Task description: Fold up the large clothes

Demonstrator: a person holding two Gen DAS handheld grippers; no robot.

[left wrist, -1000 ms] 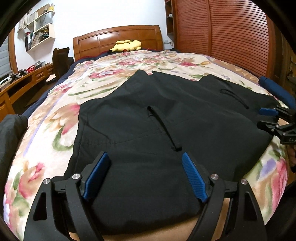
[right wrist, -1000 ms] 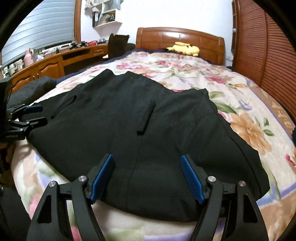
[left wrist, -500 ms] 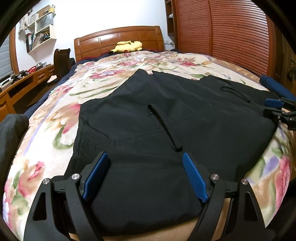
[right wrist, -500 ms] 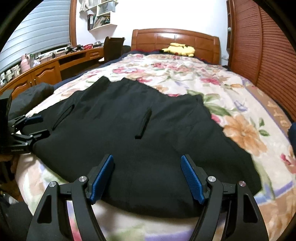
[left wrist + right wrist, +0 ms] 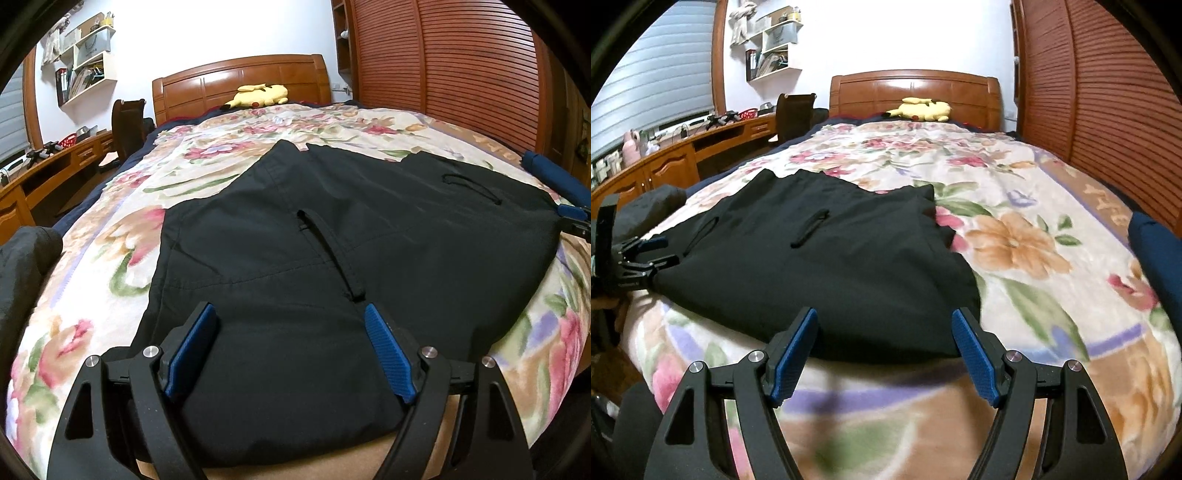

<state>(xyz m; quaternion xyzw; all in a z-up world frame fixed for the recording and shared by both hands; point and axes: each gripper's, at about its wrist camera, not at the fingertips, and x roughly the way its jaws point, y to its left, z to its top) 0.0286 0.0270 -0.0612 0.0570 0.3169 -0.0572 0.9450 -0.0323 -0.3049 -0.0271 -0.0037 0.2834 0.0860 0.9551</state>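
Note:
A black garment (image 5: 332, 240) lies spread flat on the floral bedspread (image 5: 92, 266), with zipped pockets on top. It also shows in the right wrist view (image 5: 820, 258). My left gripper (image 5: 291, 350) is open and empty, low over the garment's near hem. My right gripper (image 5: 886, 350) is open and empty, at the garment's near right edge, just off the cloth. In the right wrist view the left gripper (image 5: 646, 251) shows at the garment's left corner. The right gripper's fingertips (image 5: 572, 212) show at the right edge of the left wrist view.
A yellow plush toy (image 5: 258, 94) lies by the wooden headboard (image 5: 240, 81). A wooden desk (image 5: 665, 166) and chair (image 5: 794, 110) stand left of the bed. A slatted wooden wardrobe (image 5: 461, 66) stands right. Another dark garment (image 5: 22, 258) lies at the bed's left edge. A blue roll (image 5: 1156, 251) lies at right.
My right gripper has pulled back and moved right, off the garment toward its near right edge. My left gripper has stayed nearly in place, still open.

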